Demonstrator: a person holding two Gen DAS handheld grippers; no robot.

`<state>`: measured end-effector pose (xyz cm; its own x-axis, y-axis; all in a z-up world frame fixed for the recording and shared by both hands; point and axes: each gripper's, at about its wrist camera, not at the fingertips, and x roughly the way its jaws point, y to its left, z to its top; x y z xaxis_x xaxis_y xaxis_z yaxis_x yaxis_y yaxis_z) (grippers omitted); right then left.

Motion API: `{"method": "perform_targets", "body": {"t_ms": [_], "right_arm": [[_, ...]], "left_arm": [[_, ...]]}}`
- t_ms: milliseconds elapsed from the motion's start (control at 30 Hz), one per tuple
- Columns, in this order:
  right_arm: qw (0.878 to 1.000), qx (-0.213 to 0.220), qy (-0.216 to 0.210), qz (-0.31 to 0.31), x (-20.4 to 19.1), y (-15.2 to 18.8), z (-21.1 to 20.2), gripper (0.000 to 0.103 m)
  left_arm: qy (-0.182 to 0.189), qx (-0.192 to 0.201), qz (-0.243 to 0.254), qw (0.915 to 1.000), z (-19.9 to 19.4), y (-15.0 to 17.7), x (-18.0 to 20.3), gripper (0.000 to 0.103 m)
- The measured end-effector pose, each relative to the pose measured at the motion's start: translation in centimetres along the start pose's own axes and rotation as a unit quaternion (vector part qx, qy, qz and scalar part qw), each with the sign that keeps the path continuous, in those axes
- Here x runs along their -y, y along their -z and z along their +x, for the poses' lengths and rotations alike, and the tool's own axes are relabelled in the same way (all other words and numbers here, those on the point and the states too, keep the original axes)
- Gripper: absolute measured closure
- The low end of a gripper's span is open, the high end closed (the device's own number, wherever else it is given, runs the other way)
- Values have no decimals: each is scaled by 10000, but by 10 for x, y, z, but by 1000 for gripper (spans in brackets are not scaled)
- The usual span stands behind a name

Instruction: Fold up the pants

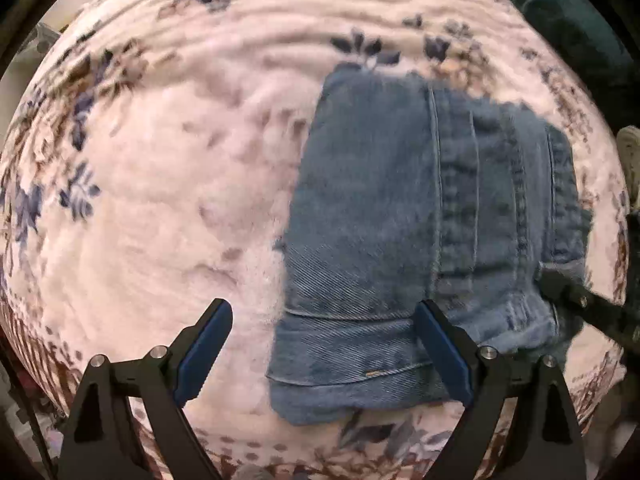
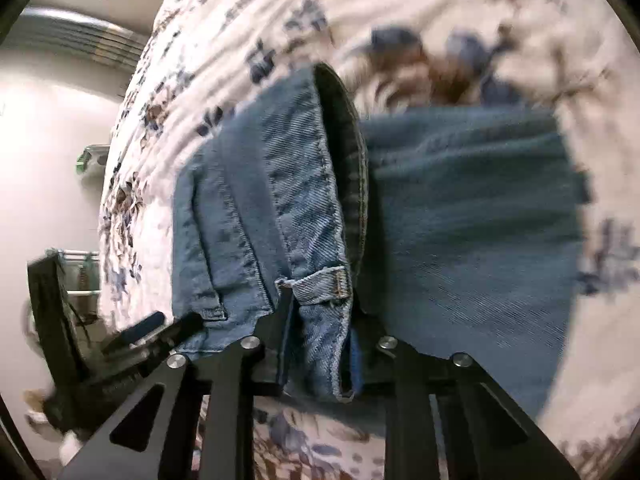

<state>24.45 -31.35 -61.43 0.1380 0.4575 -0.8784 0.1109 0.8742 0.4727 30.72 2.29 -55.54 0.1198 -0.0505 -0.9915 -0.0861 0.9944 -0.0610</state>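
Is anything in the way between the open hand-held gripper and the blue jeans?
No, nothing visible is in the way. The left hand-held gripper hangs open right over the folded jeans on the flowery blanket. The right hand-held gripper is shut on the jeans' waistband edge.

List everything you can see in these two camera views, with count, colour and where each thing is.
jeans: one pair, blue denim, folded into a compact stack on the blanket
belt loop: one, blue, on the waistband just ahead of the right gripper
blanket: one, pale pink with blue and brown flowers, under the jeans
dark green fabric: one piece, beyond the blanket's far right edge
left gripper: one, black with blue pads, open over the jeans' near left corner
right gripper: one, black, shut on the waistband edge
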Motion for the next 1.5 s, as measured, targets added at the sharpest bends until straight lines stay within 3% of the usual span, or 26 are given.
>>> {"method": "perform_targets", "body": {"t_ms": [133,200,367,467,533,567,667,800,833,900,1000,1033,1067,1100,1167,1233,1300,1367,1433,1500], "right_arm": [[9976,431,511,178,5,5,-59,83],[9941,687,700,456,25,11,-89,85],[9789,755,1202,1469,126,28,-131,85],[9773,442,928,1851,178,37,-120,84],[9734,118,679,2185,199,38,-105,71],[9708,74,671,2303,205,40,-102,59],[9625,227,469,2663,213,49,-106,55],[9461,494,59,3202,217,79,-118,34],[9426,518,-96,3298,219,84,-117,32],[9302,509,-613,3583,225,96,-99,32],[9129,359,-1270,3862,211,100,-51,35],[9116,406,-1248,3896,207,102,-43,41],[9136,461,-1174,3867,205,103,-42,56],[9168,443,-1010,3839,203,103,-43,61],[9183,436,-825,3847,203,104,-47,61],[9277,332,-547,3678,199,102,-51,61],[9375,157,-354,3457,187,91,-53,59],[9450,-22,-317,3254,177,79,-55,54],[9430,-69,-540,3282,172,72,-55,47],[9352,59,-856,3435,170,75,-55,37]], "left_arm": [[-34,402,96,9991,-26,-5,3,10],[31,498,70,9987,-31,-12,4,10],[435,385,-61,9983,-25,-37,15,10],[789,184,44,9967,-13,-56,42,10],[949,96,165,9953,-4,-66,58,10],[1043,-92,206,9943,7,-76,68,10],[1361,-540,196,9890,36,-101,88,10],[1533,-736,183,9853,69,-132,99,11],[1656,-714,186,9834,74,-136,102,24],[1814,-652,211,9810,80,-137,105,50],[1625,-522,504,9840,84,-133,111,58],[1604,-515,500,9844,86,-132,108,60],[1677,-579,399,9833,89,-134,104,61],[1750,-636,285,9821,91,-136,99,63],[1820,-735,92,9805,98,-143,91,64],[1802,-738,-5,9809,99,-150,90,66],[1815,-613,-174,9813,90,-155,87,66],[2076,-389,-439,9764,70,-159,77,65],[2240,-304,-645,9720,59,-160,68,44],[2548,-315,-853,9627,54,-153,59,32]]}}
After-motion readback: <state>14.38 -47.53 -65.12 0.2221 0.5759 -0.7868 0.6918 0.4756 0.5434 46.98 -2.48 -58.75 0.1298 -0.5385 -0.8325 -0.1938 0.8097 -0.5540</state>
